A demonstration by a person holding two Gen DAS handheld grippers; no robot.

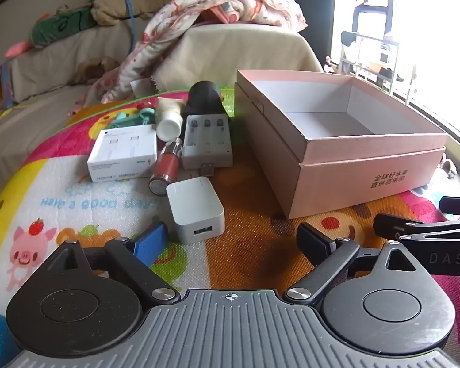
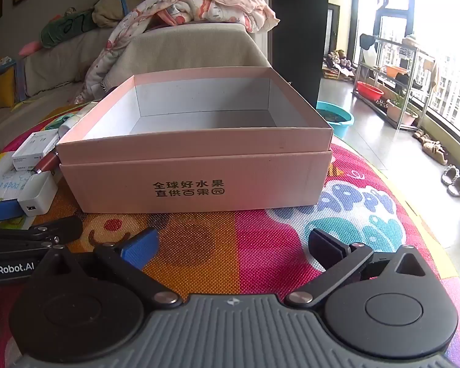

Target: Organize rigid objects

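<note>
An empty pink cardboard box point(image 1: 368, 168) point(image 2: 196, 181) stands on a colourful play mat. Left of it lies a cluster of small things: a white USB charger block point(image 1: 196, 210) point(image 2: 35, 197), a white cable box point(image 1: 122, 156) point(image 2: 30, 148), a red lipstick tube point(image 1: 165, 168) point(image 2: 46, 165), a white battery charger point(image 1: 207, 144), a white bottle point(image 1: 168, 119) and a black bottle point(image 1: 204, 98). My left gripper point(image 1: 233, 239) is open just short of the charger block, nothing between its fingers. My right gripper point(image 2: 234, 245) stands open in front of the box's printed side.
The play mat point(image 1: 76, 202) point(image 2: 260, 245) covers a low round surface. A sofa point(image 1: 61, 55) with a patterned blanket point(image 1: 230, 3) lies behind. To the right are bare floor, a teal basin point(image 2: 335, 118) and a window rack point(image 2: 392, 82). A teal toy point(image 1: 132, 116) sits behind the cable box.
</note>
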